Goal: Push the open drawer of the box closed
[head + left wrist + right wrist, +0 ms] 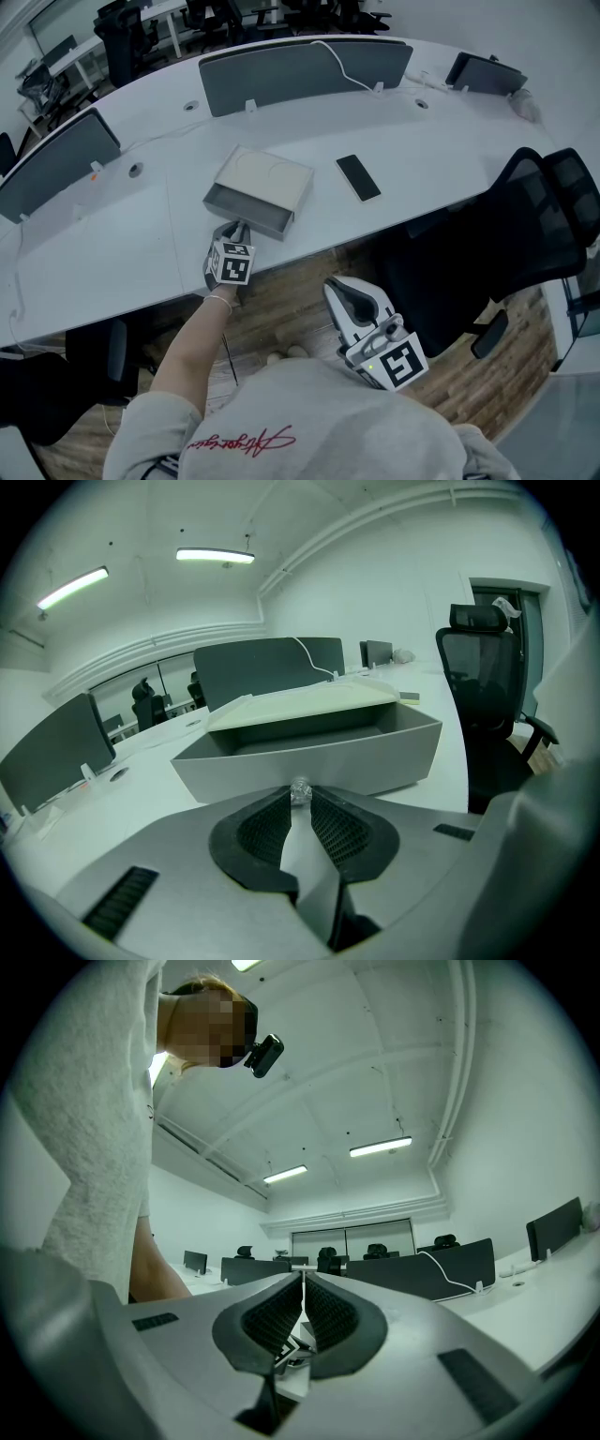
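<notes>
A pale grey box [265,176] lies on the white desk [122,253], its open drawer [246,211] pulled out toward the desk's near edge. My left gripper [236,231] is at the middle of the drawer front. In the left gripper view the drawer front [309,757] fills the middle, with the box lid [300,703] behind it. The left gripper [300,797] is shut on a small clear knob [300,788] on that front. My right gripper [339,286] hangs off the desk near my body, jaws shut and nothing between them [302,1277].
A black phone [358,177] lies to the right of the box. Grey divider panels [300,70] and a white cable [349,67] line the far side of the desk. A black office chair [525,225] stands at the right, over wooden floor [281,314].
</notes>
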A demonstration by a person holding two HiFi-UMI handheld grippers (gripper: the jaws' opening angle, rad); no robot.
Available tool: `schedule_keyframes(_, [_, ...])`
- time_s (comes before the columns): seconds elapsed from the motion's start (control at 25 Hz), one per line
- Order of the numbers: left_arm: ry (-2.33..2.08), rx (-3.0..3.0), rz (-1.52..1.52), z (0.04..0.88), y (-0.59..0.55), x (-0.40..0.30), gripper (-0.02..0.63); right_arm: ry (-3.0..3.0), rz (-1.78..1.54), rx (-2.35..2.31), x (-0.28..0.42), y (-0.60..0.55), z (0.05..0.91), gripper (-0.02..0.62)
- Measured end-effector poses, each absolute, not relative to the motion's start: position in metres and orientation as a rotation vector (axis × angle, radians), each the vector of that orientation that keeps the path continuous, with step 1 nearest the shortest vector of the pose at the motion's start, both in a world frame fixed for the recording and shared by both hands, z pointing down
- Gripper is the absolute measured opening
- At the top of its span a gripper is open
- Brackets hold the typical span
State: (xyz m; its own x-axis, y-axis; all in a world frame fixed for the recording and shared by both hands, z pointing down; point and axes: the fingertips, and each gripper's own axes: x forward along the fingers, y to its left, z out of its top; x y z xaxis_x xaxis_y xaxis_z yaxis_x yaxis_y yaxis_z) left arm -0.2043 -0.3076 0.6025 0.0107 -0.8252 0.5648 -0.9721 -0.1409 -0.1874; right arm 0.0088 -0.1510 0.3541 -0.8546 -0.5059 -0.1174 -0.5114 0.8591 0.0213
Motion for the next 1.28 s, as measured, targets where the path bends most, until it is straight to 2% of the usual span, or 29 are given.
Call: schedule_keyframes(1.28, [-1.836,2.037,0.82,0.604,-0.322,-0.201,0.078,2.906,0.089,-0.875,0.019,-0.157,0.353,0.021])
